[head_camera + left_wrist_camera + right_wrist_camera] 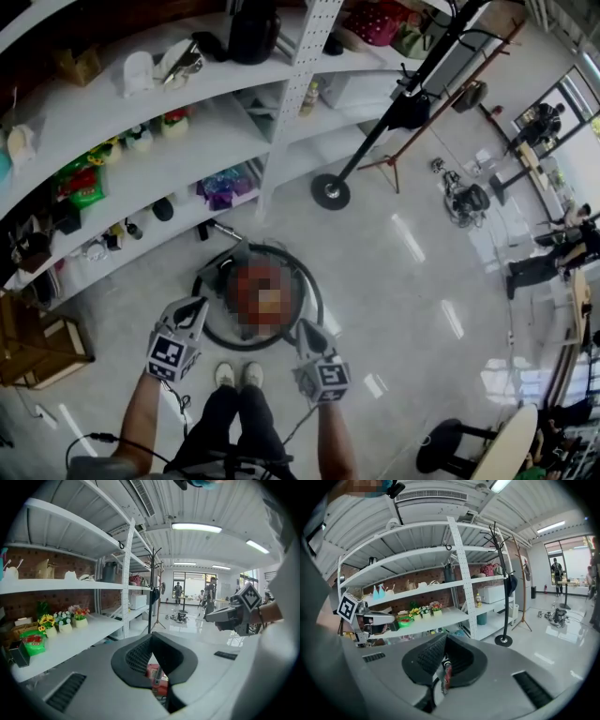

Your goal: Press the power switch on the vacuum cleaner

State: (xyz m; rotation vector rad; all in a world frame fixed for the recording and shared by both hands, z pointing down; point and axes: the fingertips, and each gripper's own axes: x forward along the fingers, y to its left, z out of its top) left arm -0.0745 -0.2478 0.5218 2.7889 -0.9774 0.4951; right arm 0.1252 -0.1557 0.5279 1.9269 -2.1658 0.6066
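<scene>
The left gripper point(195, 307) is clenched on nothing, its pads meeting at the tips, and the right gripper point(307, 330) is likewise closed and empty. Both hang side by side, well above the floor. The vacuum point(216, 279) sits straight below and slightly ahead of them. In each gripper view it shows only as a red sliver through the slot behind the closed pads point(154, 674) point(446, 676). A black hose point(314, 298) rings the body, passing just under the right gripper. The switch cannot be picked out, since a patch covers the top of the body in the head view, so the main risk is probably a blind descent onto the wrong spot. Closed tips make a blunt point that could slide off a curved housing or push the vacuum along the glossy floor instead of working the switch. The right gripper may catch the hose on the way down. Because the grippers are near each other, lowering both together could knock them. The shelf point(141, 122) beyond the vacuum looks far enough off to pose no threat.
</scene>
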